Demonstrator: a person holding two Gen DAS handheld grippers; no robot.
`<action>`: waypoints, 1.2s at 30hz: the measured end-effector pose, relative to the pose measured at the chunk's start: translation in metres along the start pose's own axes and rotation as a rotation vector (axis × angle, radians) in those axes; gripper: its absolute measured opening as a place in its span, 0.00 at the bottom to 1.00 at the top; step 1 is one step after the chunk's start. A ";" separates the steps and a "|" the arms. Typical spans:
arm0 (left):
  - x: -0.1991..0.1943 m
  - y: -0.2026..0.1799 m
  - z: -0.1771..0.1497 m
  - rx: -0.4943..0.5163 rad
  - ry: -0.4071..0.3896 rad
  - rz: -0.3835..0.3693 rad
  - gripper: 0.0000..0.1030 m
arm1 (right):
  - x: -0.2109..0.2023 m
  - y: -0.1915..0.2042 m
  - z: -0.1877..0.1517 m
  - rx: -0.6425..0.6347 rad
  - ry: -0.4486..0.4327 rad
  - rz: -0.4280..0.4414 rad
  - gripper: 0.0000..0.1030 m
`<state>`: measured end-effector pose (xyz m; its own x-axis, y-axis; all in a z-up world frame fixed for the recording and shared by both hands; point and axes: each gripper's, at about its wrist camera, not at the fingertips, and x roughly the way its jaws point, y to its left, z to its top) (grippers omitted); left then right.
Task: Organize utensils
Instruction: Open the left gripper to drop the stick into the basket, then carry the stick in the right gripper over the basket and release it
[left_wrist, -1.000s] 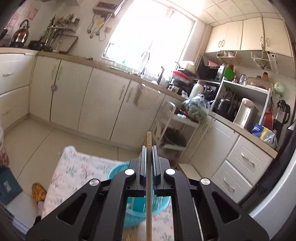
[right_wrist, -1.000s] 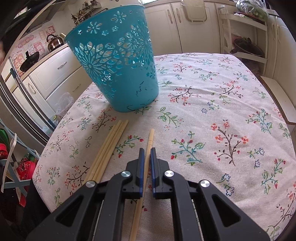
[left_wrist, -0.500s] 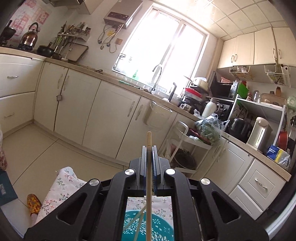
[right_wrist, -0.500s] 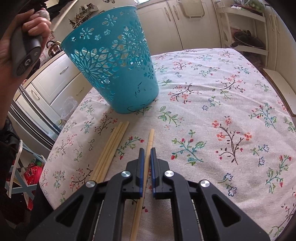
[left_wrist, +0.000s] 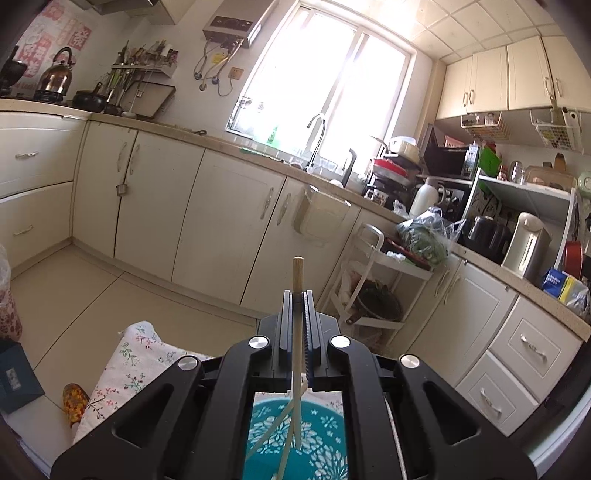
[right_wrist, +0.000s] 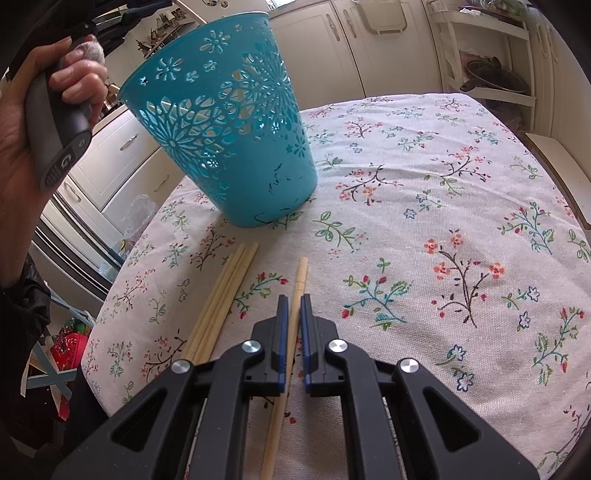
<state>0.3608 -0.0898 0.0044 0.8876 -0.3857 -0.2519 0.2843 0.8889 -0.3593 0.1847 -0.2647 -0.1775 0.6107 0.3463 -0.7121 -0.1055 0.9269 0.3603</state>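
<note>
Left gripper (left_wrist: 297, 295), jaws closed on an upright chopstick (left_wrist: 297, 317) whose lower tip hangs inside the teal basket (left_wrist: 325, 439) below. More chopsticks (left_wrist: 280, 424) lean within. Floral cloth (left_wrist: 129, 362) near left; cabinets (left_wrist: 221, 214), sink tap (left_wrist: 318, 136) and window (left_wrist: 325, 81) far.

Kitchen lit by bright daylight through large window (left_wrist: 325, 85) above sink tap (left_wrist: 317, 136). Cream base cabinets (left_wrist: 221, 218) run along wall under beige countertop (left_wrist: 177, 129); upper cabinets (left_wrist: 509, 81) mounted at right. Pale tiled floor (left_wrist: 74, 295) seen below. Kettle (left_wrist: 55, 77) set on counter at left. White trolley shelf (left_wrist: 384, 280) placed beside cabinets.
</note>
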 end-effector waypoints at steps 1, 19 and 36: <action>0.000 0.000 -0.002 0.006 0.010 0.002 0.05 | 0.000 0.000 0.000 -0.001 0.000 -0.001 0.07; -0.063 0.032 -0.031 0.062 0.114 0.069 0.42 | -0.001 0.005 -0.003 -0.008 -0.003 -0.013 0.07; -0.063 0.115 -0.164 -0.022 0.461 0.261 0.65 | -0.001 0.018 0.000 -0.095 0.023 -0.156 0.06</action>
<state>0.2777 -0.0042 -0.1685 0.6748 -0.2249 -0.7029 0.0631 0.9665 -0.2488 0.1827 -0.2485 -0.1703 0.6071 0.1992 -0.7692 -0.0847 0.9788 0.1866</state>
